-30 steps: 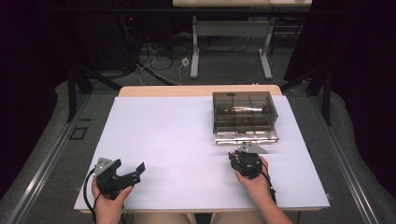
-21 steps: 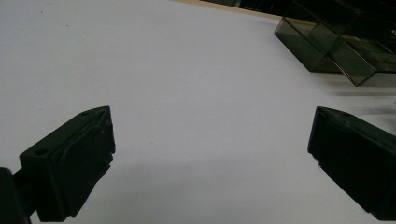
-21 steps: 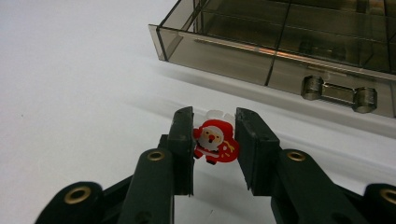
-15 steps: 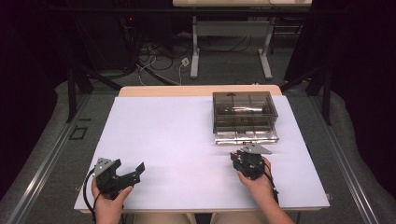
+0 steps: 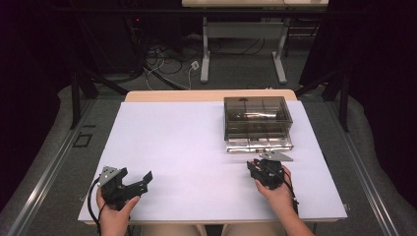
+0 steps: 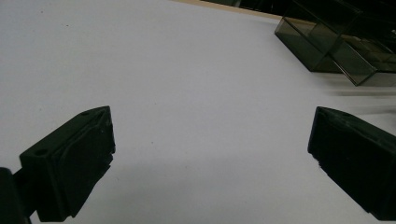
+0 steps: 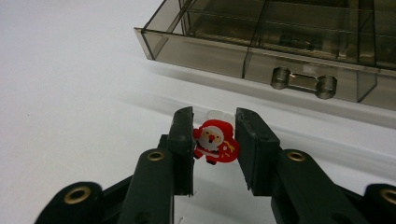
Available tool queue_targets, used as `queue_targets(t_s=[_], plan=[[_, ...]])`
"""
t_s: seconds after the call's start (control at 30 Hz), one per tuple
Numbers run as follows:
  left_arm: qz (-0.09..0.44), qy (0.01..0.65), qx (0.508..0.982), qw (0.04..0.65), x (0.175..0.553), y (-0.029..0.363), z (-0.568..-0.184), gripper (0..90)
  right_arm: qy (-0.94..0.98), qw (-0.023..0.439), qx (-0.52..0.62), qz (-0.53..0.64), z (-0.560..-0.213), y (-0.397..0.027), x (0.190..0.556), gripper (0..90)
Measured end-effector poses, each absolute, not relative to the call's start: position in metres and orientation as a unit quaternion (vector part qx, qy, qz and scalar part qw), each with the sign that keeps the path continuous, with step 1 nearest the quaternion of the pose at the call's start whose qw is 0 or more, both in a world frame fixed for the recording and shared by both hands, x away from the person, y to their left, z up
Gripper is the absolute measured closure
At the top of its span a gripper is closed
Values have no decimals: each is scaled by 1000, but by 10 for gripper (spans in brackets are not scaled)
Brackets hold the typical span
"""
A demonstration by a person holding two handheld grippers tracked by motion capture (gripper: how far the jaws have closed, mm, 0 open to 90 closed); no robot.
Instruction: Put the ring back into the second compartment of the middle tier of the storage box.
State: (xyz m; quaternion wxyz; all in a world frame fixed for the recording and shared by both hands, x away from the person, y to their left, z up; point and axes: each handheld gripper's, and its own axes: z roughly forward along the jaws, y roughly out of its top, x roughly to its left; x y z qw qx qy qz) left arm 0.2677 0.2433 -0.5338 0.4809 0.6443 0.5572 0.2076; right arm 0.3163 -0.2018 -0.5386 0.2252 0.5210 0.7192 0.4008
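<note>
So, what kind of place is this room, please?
Probably a lab or recording workspace, not a home: a white-covered table under a fixed camera, loose cables on the floor behind, and another desk frame against dark surroundings.

We note a bench (image 5: 196, 147) covered by a white sheet, with a strip of bare pale wood showing along its far edge. On the right half, toward the far side, stands a smoky transparent drawer box (image 5: 255, 118), resting directly on the white surface. Its lowest drawer (image 5: 259, 143) is pulled out toward the near edge; the right gripper view shows a handle on its front wall and dividers inside. The left half of the surface carries a faint shadow.
</note>
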Motion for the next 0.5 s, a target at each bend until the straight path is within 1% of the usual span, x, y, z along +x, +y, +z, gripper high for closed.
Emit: queue_targets(t_s=[0.5], plan=[[206, 559, 644, 480, 268, 244, -534, 7, 708, 222, 542, 396, -528, -221, 317, 683]])
